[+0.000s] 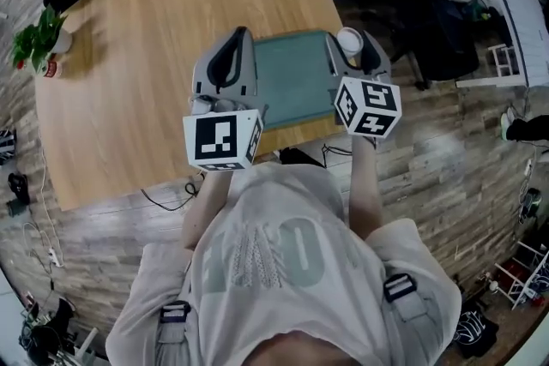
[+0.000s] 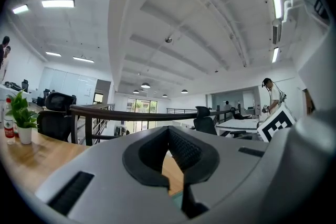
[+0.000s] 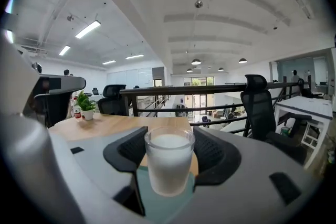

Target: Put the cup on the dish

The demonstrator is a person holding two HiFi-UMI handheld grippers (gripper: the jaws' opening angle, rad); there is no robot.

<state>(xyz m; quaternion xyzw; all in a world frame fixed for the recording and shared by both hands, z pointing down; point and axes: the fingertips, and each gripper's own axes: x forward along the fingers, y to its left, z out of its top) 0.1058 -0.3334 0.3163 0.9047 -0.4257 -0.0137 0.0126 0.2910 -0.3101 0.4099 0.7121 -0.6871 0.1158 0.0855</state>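
Upright, the milky-white cup (image 3: 169, 162) sits clamped in jaws of the right gripper (image 3: 168, 153), seemingly over the dish (image 1: 292, 80); left gripper (image 2: 169, 157) closed.

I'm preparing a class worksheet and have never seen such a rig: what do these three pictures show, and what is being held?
There is no robot: a person holds a gripper in each hand. The head view looks down from the person's head. The other two pictures come from a camera riding on each gripper. On the wooden table lie a green dish and a potted plant. The right gripper grips a whitish cup at the dish's far corner. The left gripper is shut and empty.
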